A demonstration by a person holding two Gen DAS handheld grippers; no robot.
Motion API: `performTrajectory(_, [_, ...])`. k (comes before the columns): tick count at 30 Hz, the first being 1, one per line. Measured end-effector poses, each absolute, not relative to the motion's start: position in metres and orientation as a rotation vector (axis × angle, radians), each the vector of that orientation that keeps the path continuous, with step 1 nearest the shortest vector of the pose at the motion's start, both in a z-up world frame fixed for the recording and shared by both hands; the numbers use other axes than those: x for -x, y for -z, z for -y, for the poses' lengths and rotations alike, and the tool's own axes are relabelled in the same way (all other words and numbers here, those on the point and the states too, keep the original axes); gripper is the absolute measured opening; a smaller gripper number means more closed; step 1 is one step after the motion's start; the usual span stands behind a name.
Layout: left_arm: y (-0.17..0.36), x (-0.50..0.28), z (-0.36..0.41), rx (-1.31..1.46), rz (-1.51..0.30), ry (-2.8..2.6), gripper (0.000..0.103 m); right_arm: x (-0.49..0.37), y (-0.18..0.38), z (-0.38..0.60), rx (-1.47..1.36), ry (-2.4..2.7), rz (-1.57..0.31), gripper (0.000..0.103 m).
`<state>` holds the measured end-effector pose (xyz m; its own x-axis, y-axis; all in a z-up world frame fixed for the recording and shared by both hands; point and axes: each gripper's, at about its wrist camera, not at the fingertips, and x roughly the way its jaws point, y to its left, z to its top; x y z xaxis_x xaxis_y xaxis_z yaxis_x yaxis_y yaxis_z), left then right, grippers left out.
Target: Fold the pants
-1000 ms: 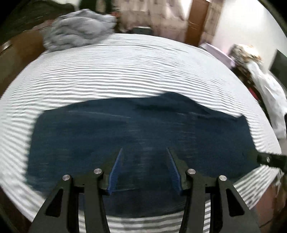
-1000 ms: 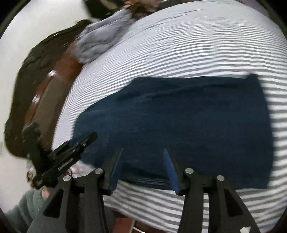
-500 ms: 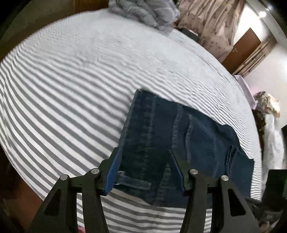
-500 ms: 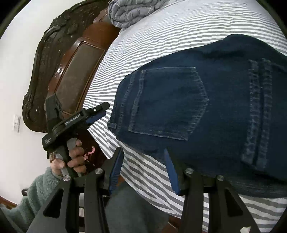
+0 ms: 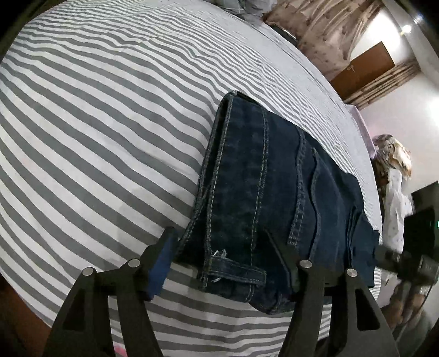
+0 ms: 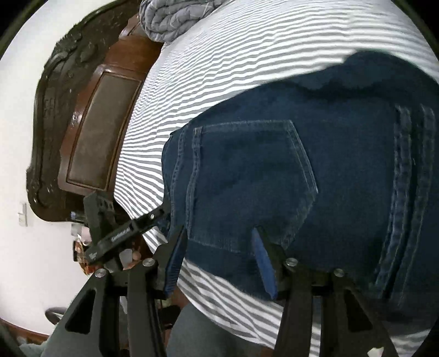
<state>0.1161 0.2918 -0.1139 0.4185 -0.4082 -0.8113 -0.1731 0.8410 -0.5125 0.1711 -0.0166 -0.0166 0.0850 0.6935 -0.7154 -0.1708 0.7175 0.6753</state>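
Observation:
Dark blue jeans (image 5: 263, 192) lie folded lengthwise on the striped bed sheet (image 5: 104, 115), waistband end nearest me. My left gripper (image 5: 219, 247) is open, its fingers straddling the waistband corner with the belt loop (image 5: 236, 273). In the right wrist view the jeans (image 6: 315, 170) show a back pocket (image 6: 247, 181). My right gripper (image 6: 219, 247) is open, its fingers over the near edge of the jeans below the pocket. The left gripper (image 6: 131, 233) also shows there at the jeans' left corner.
A folded grey blanket (image 6: 175, 16) lies at the head of the bed. A dark carved wooden headboard (image 6: 90, 129) stands to the left. Curtains and a wooden door (image 5: 362, 68) are beyond the bed. The bed's near edge is just below both grippers.
Both grippers have moved down and closer to the waistband end of the jeans. The fingers now straddle the fabric edge, still open.

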Motion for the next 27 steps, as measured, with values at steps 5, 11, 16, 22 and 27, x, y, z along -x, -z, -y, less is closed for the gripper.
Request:
performTrajectory(5, [0.110,-0.112,-0.294,0.592,-1.122,0.153,0.058,-0.208,-0.001,-0.032,-0.293,-0.719,-1.375,0.049])
performTrajectory(11, [0.099,-0.101,-0.279,0.451,-1.051,0.136,0.042,-0.264,-0.019,-0.134,0.059,-0.823,-1.443,0.058])
performTrajectory(16, [0.089,-0.088,-0.277,0.353,-0.983,0.131,0.037,-0.306,-0.003,-0.212,0.193,-0.848,-1.564,0.057])
performTrajectory(22, [0.074,-0.072,-0.254,0.173,-0.881,0.123,0.031,-0.325,0.024,-0.284,0.494,-0.893,-1.699,0.057])
performTrajectory(27, [0.082,-0.074,-0.258,0.220,-0.899,0.121,0.032,-0.329,0.044,-0.305,0.689,-0.937,-1.760,0.061])
